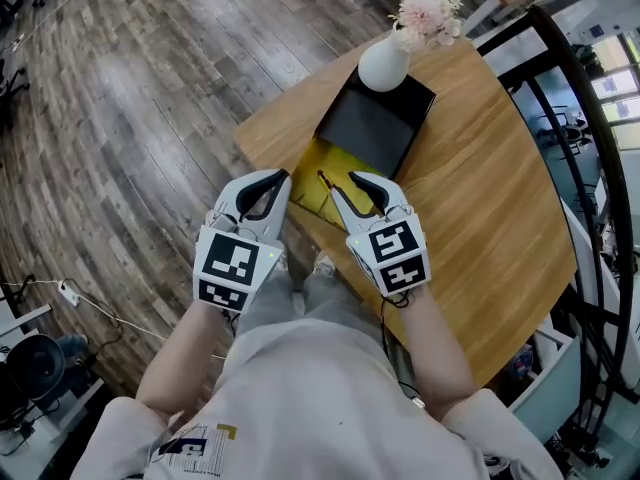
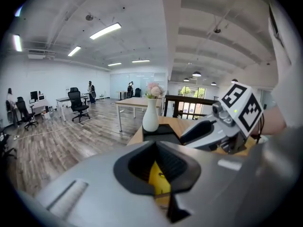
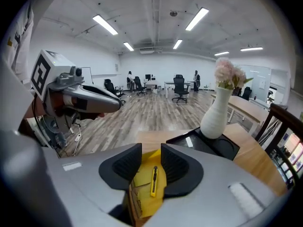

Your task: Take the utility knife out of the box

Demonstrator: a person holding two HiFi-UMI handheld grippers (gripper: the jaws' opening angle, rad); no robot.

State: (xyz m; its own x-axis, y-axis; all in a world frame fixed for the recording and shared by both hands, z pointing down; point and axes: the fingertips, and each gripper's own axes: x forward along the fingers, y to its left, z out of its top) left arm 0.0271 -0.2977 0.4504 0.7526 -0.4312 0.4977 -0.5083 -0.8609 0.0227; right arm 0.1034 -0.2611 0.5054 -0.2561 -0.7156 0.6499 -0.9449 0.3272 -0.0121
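An open box with a yellow inside (image 1: 312,180) lies near the front left edge of the wooden table (image 1: 470,188). In the box lies the slim yellow utility knife (image 1: 326,182), which the right gripper view shows between and beyond the jaws (image 3: 154,181). My right gripper (image 1: 343,186) hangs just over the box, jaws open, nothing between the pads. My left gripper (image 1: 283,178) hovers at the box's left edge. Its fingertips meet, with nothing in them, and yellow box (image 2: 158,181) shows through the hollow between the pads.
Behind the yellow box lies a black tray or lid (image 1: 378,126), with a white vase of pink flowers (image 1: 385,63) on its far end. A black railing (image 1: 590,118) runs along the table's right side. Wood floor (image 1: 130,118) drops away to the left.
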